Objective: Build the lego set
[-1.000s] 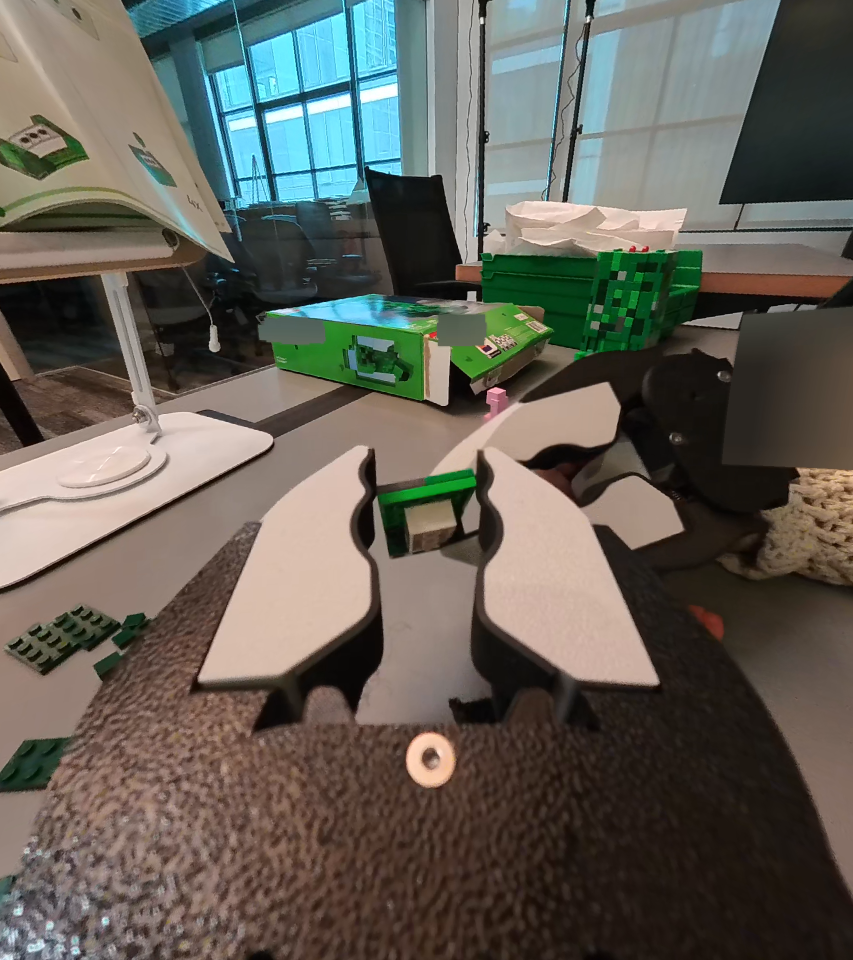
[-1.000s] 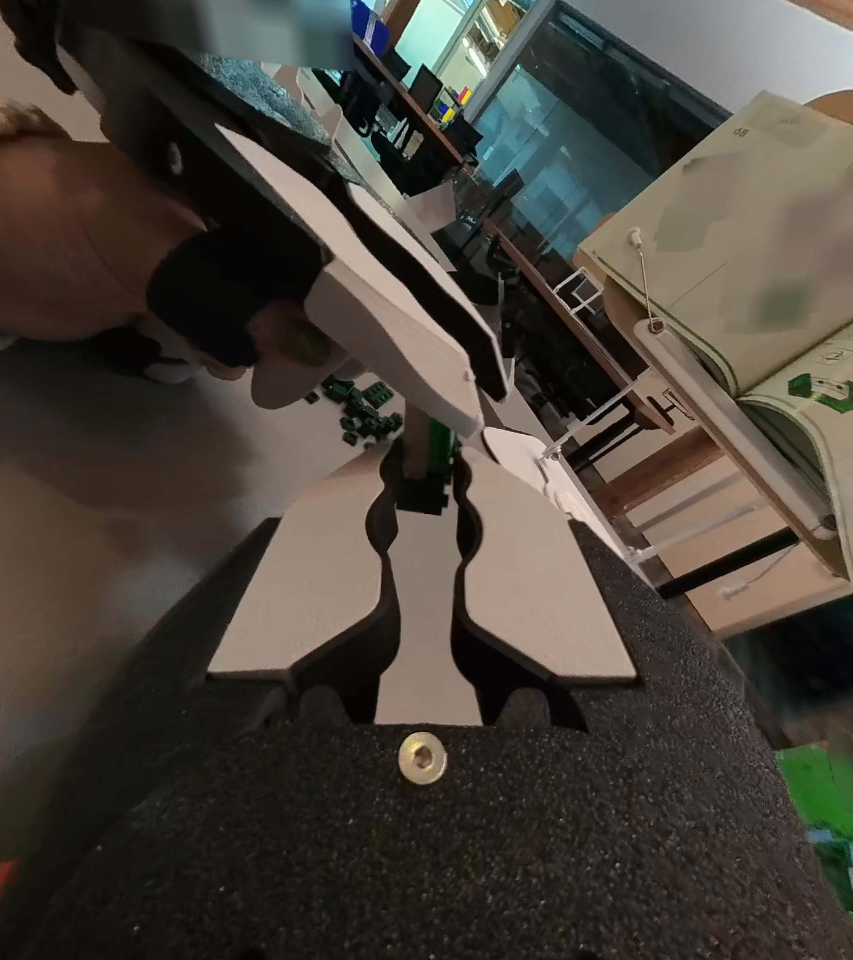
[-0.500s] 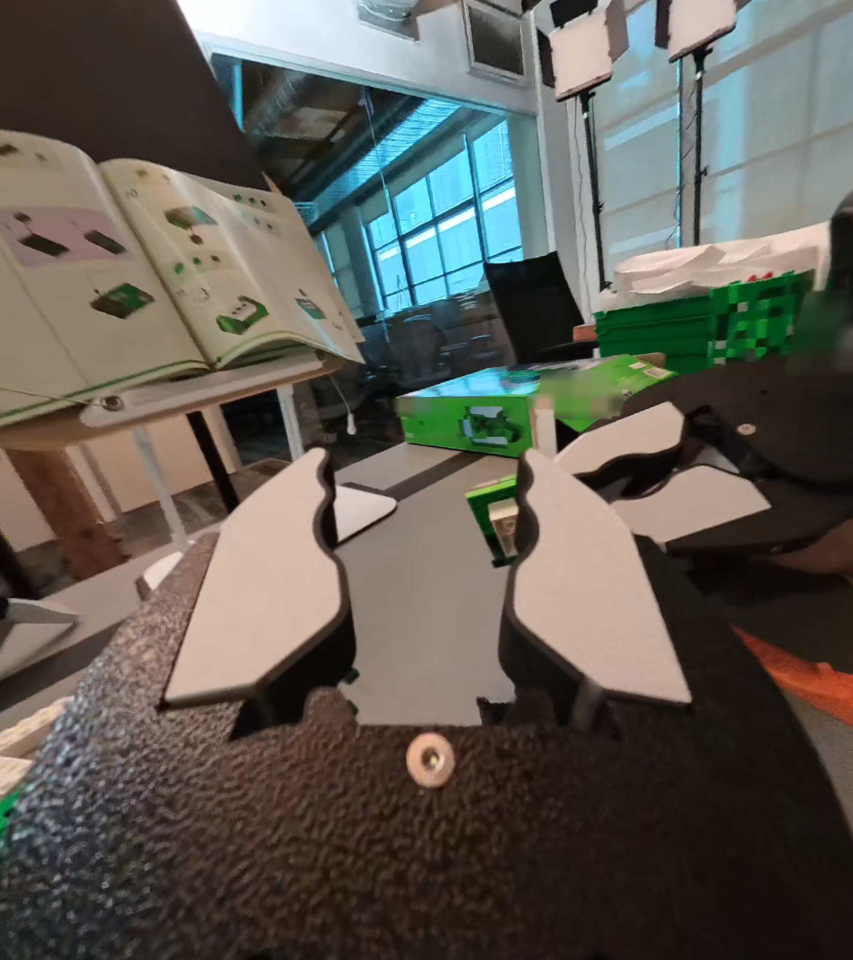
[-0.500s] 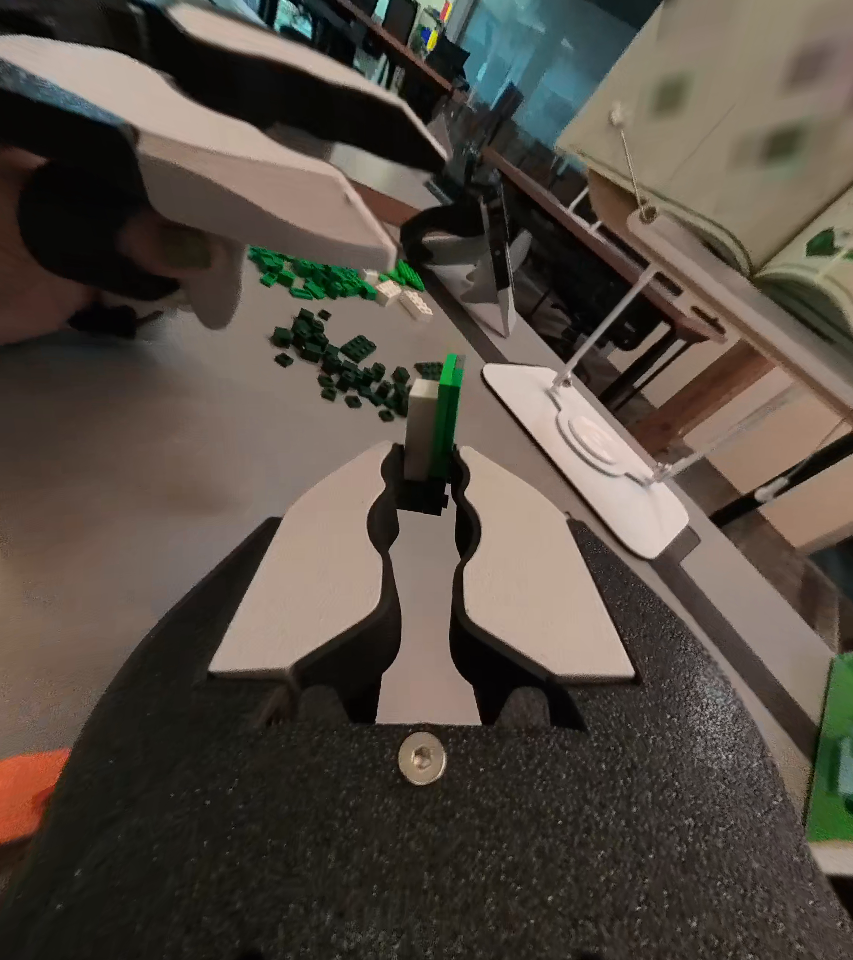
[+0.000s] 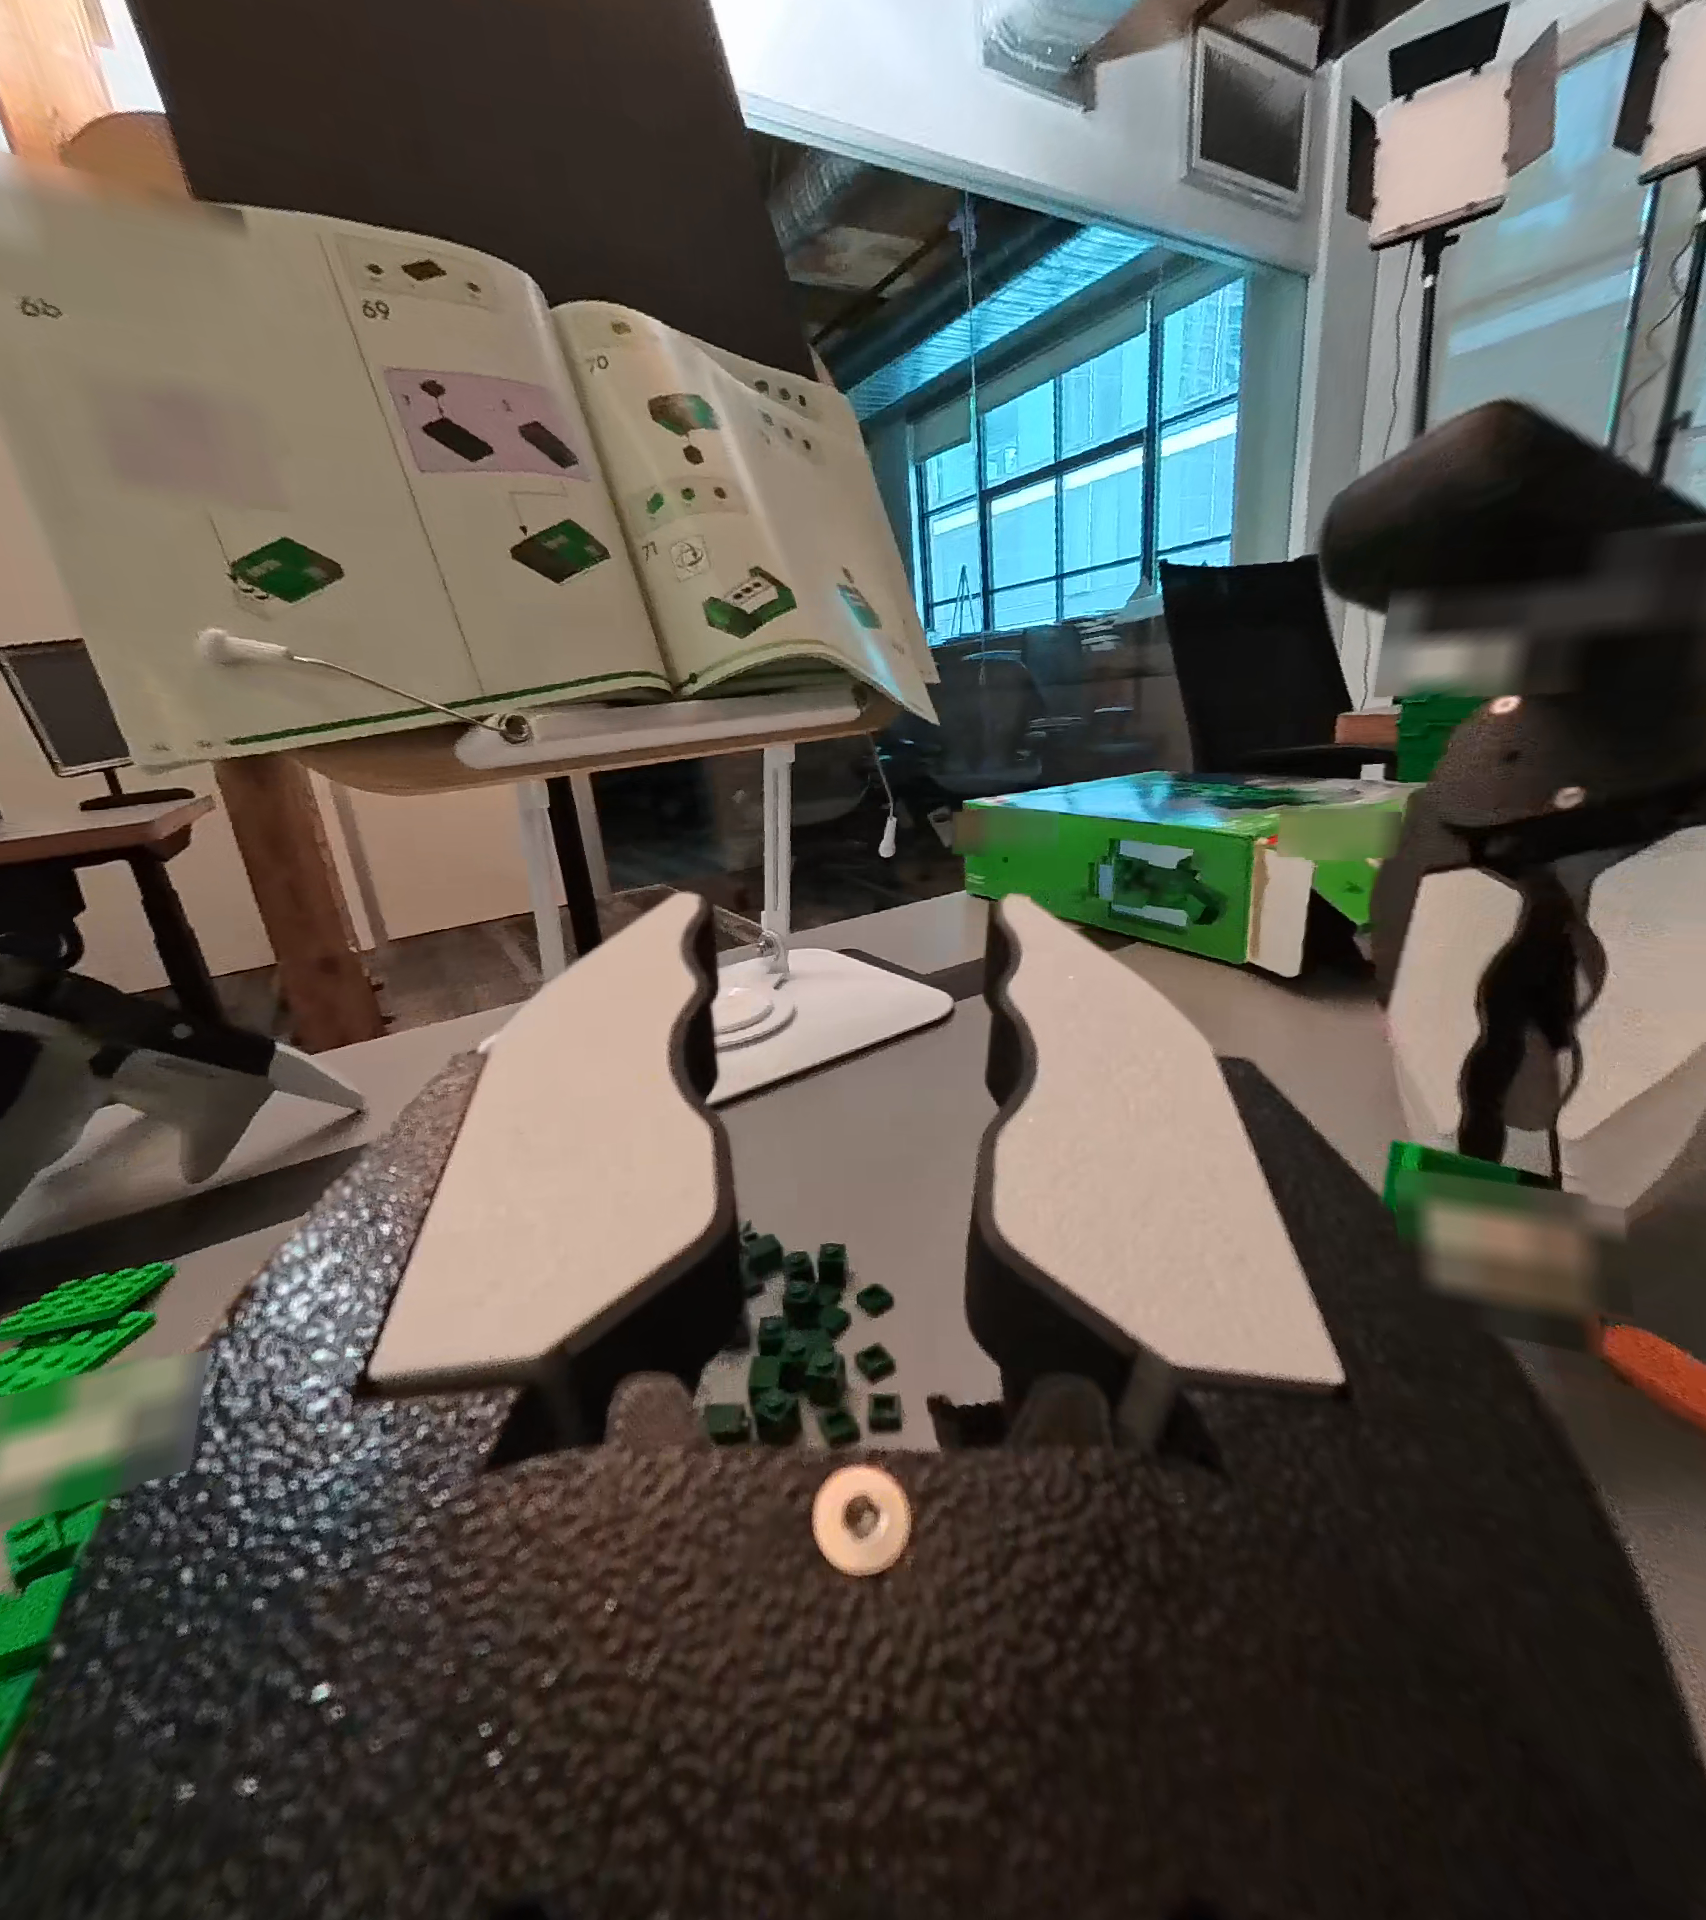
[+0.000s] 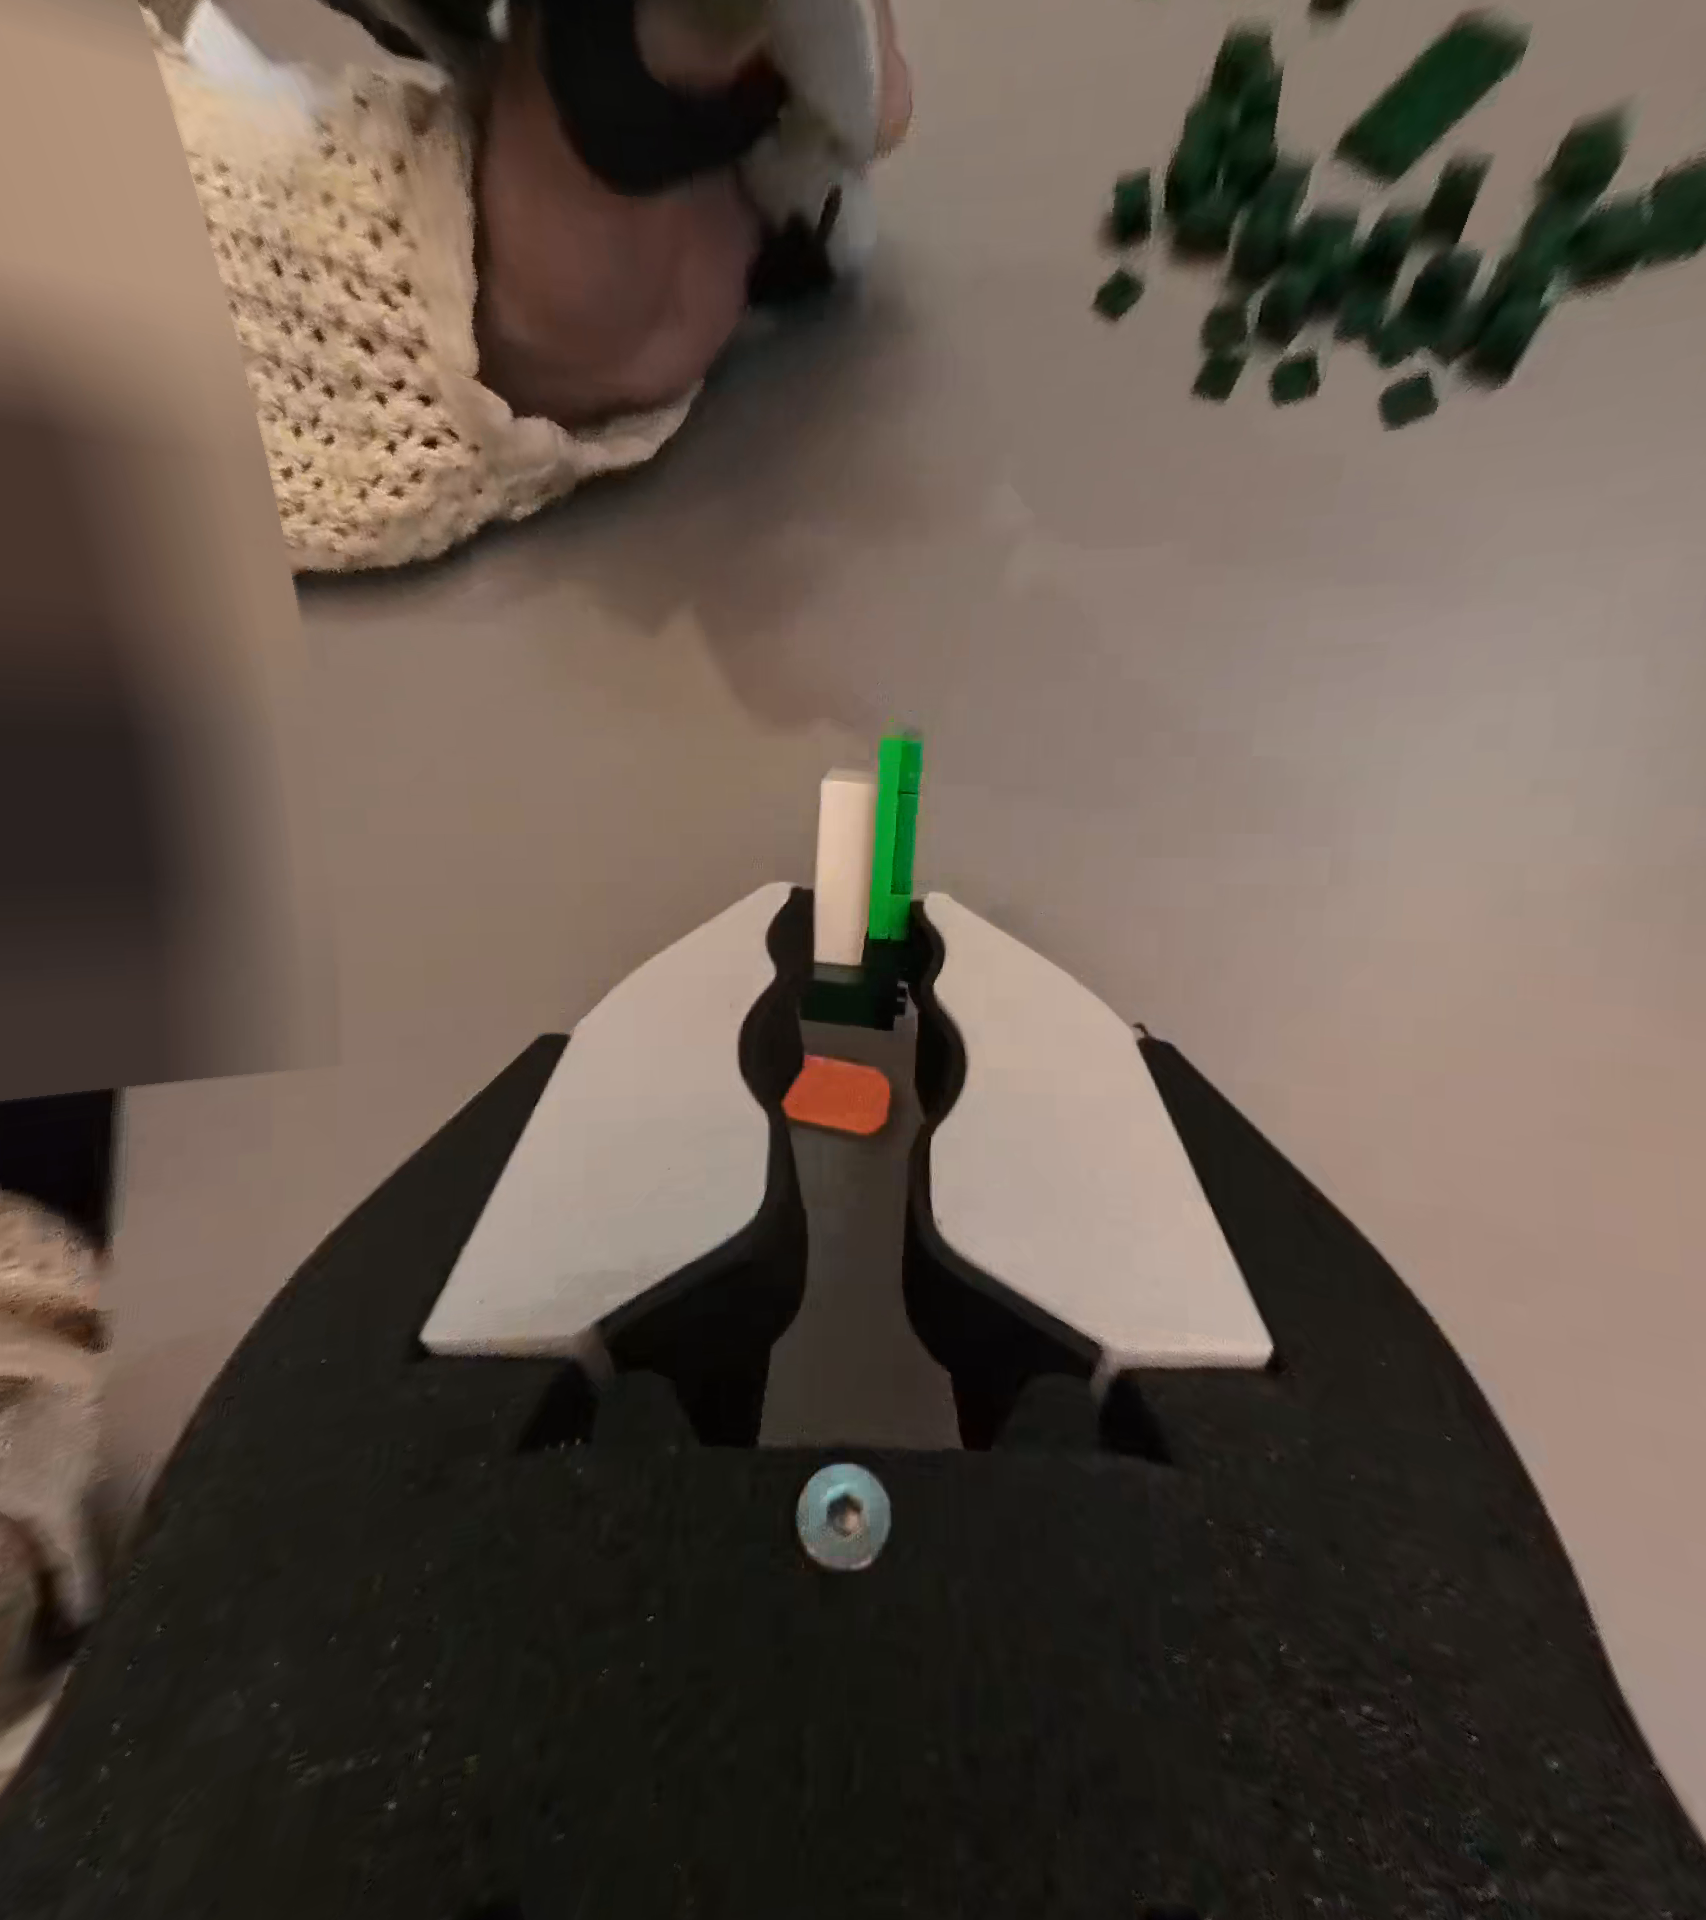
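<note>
My right gripper (image 6: pixel 854 920) is shut on a small lego assembly (image 6: pixel 875 847) of a white brick, a bright green plate and a dark green base, held above the grey table. The same gripper (image 5: pixel 1514 1132) shows at the right of the left wrist view, pointing down with the assembly (image 5: pixel 1451 1179) under it. My left gripper (image 5: pixel 844 940) is open and empty above a heap of small dark green pieces (image 5: pixel 807 1340). These pieces (image 6: pixel 1431 239) appear blurred at the top right of the right wrist view.
An open instruction book (image 5: pixel 433 488) rests on a white stand (image 5: pixel 807 997). A green set box (image 5: pixel 1161 873) lies behind it. Bright green plates (image 5: pixel 59 1330) lie at the left. An orange tool (image 5: pixel 1701 1403) lies at the right, also visible (image 6: pixel 838 1101) between my right fingers. A knit sleeve (image 6: pixel 361 343).
My left gripper let go of the assembly, opened and swung left over the dark green pieces. My right gripper kept the assembly and tipped down toward the table.
</note>
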`<state>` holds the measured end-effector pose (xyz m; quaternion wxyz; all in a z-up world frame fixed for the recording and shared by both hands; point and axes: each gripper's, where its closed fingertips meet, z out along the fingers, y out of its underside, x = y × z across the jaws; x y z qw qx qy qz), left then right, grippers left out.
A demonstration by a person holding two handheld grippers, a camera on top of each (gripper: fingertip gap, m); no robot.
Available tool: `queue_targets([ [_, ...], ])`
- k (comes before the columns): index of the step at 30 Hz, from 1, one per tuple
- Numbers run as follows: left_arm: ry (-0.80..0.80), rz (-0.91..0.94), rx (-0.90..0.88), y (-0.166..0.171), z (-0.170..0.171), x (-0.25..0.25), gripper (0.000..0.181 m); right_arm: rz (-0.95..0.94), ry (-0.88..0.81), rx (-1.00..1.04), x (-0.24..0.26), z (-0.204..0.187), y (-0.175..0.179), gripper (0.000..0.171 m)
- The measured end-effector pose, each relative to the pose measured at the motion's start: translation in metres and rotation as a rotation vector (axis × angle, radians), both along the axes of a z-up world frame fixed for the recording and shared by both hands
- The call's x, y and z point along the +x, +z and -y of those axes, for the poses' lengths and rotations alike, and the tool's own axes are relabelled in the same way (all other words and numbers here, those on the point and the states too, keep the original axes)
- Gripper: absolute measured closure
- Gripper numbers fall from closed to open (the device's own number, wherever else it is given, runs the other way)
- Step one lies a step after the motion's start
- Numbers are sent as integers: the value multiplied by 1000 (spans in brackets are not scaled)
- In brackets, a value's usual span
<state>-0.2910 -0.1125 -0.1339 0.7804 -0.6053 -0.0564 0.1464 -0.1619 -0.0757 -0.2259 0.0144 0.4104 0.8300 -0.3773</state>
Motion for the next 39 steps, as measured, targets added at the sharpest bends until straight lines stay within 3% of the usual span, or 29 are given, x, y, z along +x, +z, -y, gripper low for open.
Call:
queue_targets([
  [8,-19,-8,-7,-1,-2,4,136,475,46,-82,10,2,-17,155],
  [15,-29,4,-9,-1,-3,3,136,565,91,-45,8,1,-27,147],
  [19,-27,-69,-34,0,-6,10,137,544,76,-6,6,-5,-27,133],
  [22,-37,-96,-41,0,-9,16,138,457,48,0,2,-10,-20,133],
  [31,-54,-31,-37,-4,-10,11,139,-37,-117,263,-5,-11,0,140],
  [39,-49,-72,-44,-3,-9,15,141,-1,-92,413,-3,-3,-21,141],
])
